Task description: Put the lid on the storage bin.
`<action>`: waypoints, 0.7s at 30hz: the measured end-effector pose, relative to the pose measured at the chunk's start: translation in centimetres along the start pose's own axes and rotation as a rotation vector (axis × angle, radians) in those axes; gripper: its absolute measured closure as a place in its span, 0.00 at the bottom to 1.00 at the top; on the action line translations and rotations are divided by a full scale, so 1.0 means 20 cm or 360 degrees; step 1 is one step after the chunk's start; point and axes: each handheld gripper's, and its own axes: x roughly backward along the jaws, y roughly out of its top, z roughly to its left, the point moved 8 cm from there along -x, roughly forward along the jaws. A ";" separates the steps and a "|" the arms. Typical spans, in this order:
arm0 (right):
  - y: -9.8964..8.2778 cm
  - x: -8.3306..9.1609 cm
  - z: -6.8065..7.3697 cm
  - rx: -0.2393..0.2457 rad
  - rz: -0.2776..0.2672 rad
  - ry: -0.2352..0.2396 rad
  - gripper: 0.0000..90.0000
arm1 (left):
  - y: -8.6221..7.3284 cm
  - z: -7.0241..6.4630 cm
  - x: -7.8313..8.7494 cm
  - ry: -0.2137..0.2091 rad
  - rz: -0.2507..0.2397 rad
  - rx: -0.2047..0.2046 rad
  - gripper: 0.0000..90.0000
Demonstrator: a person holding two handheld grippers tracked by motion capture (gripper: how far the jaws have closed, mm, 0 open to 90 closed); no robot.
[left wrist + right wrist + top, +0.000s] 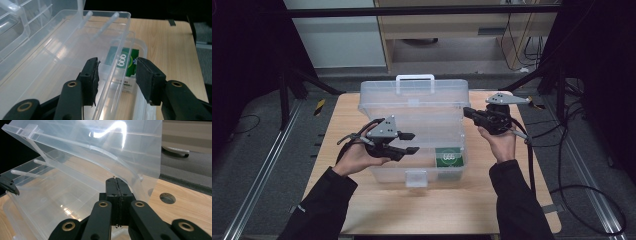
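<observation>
Left jaws: nearest my camera in the left gripper view, two black jaws standing apart, pads clear of everything; nothing is gripped.
Left gripper: in the high view it reaches from the left over the near left part of the box, both jaws pointing toward the middle of the box.
Between the left jaws: in the left gripper view I see the rim of a clear inner tray running between the pads without touching either; beyond it lies the green packet.
Right jaws: in the right gripper view I read the two pads pressed flat together, a thin seam between them. I cannot tell whether they pinch the lid edge or merely sit against it.
Right gripper: in the high view its tip meets the right end of the box at the raised lid.
Clear plastic box: it stands open in the middle of the table, latch tab on the near wall.
Lid: raised at the far side, white handle on its top edge; in the right gripper view it slants up and over the jaws.
Green packet: it lies inside the box at the near right corner, white lettering on its face, well apart from both grippers.
Left hand: it holds the left gripper from below, dark sleeve behind it.
Right hand: it holds the right gripper beside the right end of the box.
Table: light wood, with a round hole in view beyond the right jaws.
</observation>
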 end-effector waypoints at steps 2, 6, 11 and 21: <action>0.00 0.00 0.00 -0.0003 0.0007 0.0008 1.00 | 0.00 0.00 0.00 0.0031 -0.0026 0.0042 0.58; -0.03 0.00 0.01 -0.0004 0.0020 0.0019 1.00 | -0.01 -0.01 0.01 0.0053 -0.0106 0.0136 0.59; -0.04 0.01 0.01 -0.0003 0.0028 0.0024 1.00 | -0.03 0.00 0.05 0.0137 -0.0148 0.0217 0.62; -0.06 0.02 0.03 0.0007 0.0036 0.0030 1.00 | -0.09 0.04 0.14 0.0258 -0.0237 0.0321 0.83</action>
